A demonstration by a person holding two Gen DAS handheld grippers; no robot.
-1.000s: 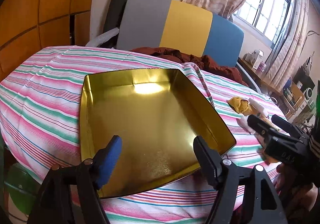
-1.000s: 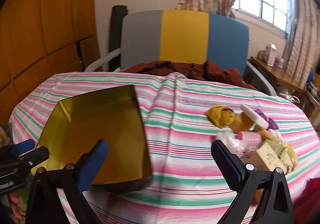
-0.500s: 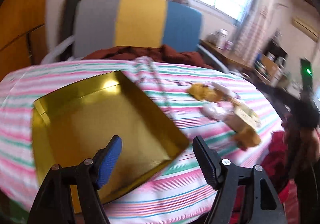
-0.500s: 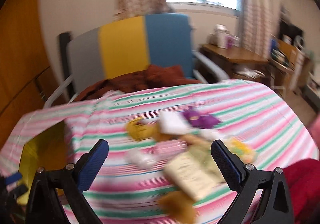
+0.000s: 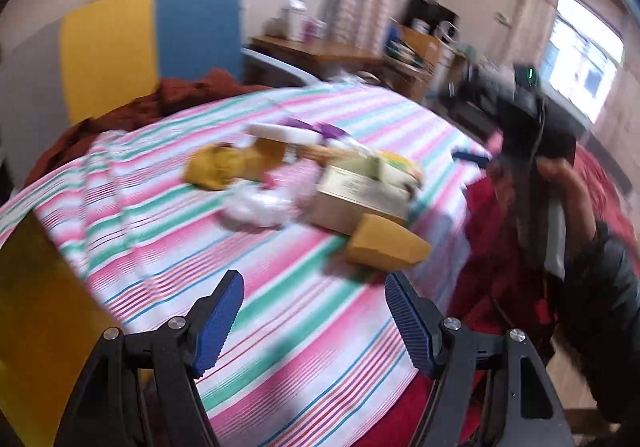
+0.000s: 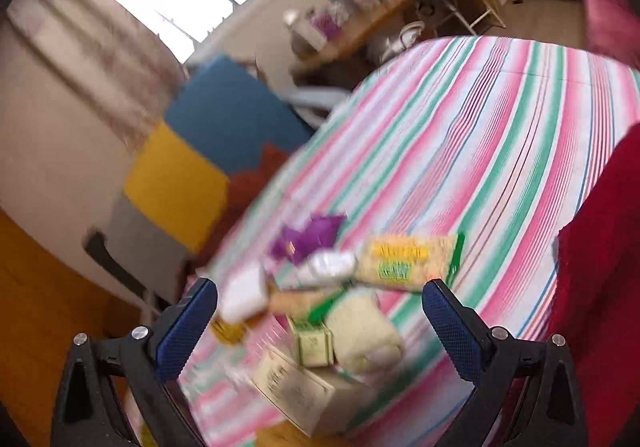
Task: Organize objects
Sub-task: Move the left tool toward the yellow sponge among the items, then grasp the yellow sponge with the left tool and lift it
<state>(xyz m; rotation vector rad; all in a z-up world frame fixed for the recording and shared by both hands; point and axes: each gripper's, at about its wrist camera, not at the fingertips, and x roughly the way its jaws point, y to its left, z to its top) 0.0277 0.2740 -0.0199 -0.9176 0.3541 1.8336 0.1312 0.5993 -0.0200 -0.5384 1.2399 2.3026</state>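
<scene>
**Both grippers empty, pile not yet touched — pick one item and commit**

Your left gripper has its jaws spread wide with nothing between them; it hangs over bare striped tablecloth, short of the pile; your right gripper is equally wide apart and empty, tilted, looking down on the same clutter with the items framed between its fingers; both views are motion-blurred, so slow down before you close.

The objects to organise sit clustered near the middle of the table: a cream box nearest the right gripper, a small green-labelled box resting on it, a pale roll touching that, a yellow-green packet behind, a purple thing farther back; the gold tin lies well apart, at the left edge of the left view.

Judgement: the step is a first grasp from the pile; the tin looks like the destination; take a top or outer item, since pulling the cream box would likely topple what rests on it; level the right gripper, straddle one item only, close once the view is steady; keep the left gripper clear of the right, since both face the same heap.
</scene>
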